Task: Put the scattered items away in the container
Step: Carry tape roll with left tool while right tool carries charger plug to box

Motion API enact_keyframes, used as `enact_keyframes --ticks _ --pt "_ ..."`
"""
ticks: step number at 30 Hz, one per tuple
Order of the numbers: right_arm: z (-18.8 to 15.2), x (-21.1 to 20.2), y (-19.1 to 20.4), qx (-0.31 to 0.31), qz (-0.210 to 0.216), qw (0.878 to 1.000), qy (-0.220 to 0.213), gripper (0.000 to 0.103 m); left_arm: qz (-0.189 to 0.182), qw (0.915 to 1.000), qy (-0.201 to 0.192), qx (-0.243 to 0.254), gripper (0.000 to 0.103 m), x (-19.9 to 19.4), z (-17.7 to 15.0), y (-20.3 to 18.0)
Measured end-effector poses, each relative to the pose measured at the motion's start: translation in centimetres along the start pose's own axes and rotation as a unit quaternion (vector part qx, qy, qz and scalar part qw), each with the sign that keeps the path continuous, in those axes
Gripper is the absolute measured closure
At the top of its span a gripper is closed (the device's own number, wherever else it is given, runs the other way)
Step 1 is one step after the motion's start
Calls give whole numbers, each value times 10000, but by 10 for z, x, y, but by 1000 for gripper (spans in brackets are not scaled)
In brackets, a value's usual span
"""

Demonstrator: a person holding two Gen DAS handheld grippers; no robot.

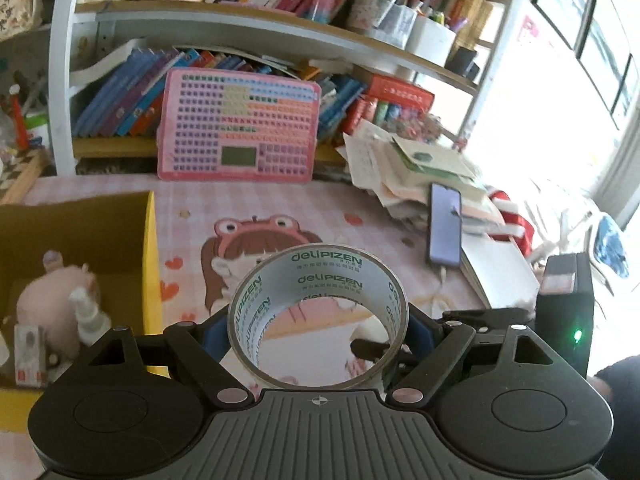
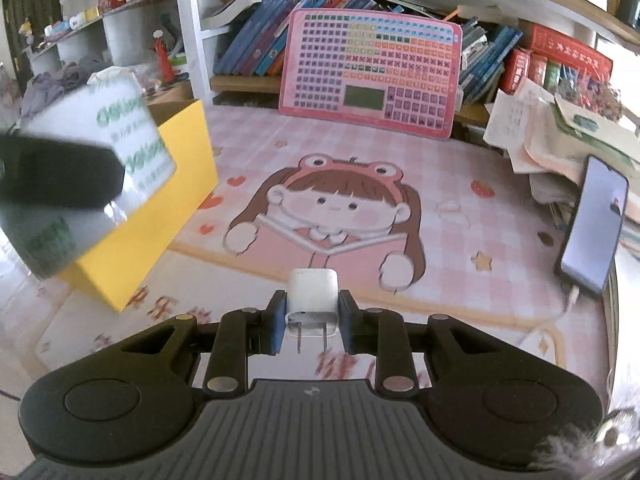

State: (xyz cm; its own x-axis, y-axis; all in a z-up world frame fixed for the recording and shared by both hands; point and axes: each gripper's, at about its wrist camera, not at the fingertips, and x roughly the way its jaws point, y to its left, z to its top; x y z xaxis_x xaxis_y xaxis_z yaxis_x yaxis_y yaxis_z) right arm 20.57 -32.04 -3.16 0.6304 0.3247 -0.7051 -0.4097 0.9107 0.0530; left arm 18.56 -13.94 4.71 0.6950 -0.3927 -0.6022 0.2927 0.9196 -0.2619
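Carrying both finds toward the yellow cardboard box (image 1: 150, 248) at nine o'clock, we keep the left gripper (image 1: 318, 330) clamped across a tape roll (image 1: 318, 280); the right gripper (image 2: 312, 322) pinches a white charger plug (image 2: 313, 292), prongs toward us.

Straight ahead of the claws, a pink keyboard toy (image 2: 370, 70) leaned upright against a shelf of books (image 2: 256, 38). To their right a phone (image 2: 594, 226) lay propped on a heap of papers (image 2: 532, 136), all on a cartoon desk mat (image 2: 332, 216).
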Motion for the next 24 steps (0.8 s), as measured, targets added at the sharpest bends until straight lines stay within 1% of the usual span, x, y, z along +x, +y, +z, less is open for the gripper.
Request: enact_keyframes --ticks 4,8,14,20,24 --pt "-15 -11 19 178 -68 9998 105 78 -102 9999 53 4 17 -19 -17 14" --pt "-31 -22 40 552 -70 9980 284 78 -145 9998 111 -42 17 -43 -32 30" --pt "-56 -35 79 921 36 9940 592 78 -57 9992 361 -138 17 -74 -60 57" --pt "-77 -55 121 979 75 9931 640 78 -55 9984 560 -93 17 -99 -87 77" --pt "-84 -64 149 860 86 9940 671 78 -114 9980 613 -53 17 -114 -102 86"
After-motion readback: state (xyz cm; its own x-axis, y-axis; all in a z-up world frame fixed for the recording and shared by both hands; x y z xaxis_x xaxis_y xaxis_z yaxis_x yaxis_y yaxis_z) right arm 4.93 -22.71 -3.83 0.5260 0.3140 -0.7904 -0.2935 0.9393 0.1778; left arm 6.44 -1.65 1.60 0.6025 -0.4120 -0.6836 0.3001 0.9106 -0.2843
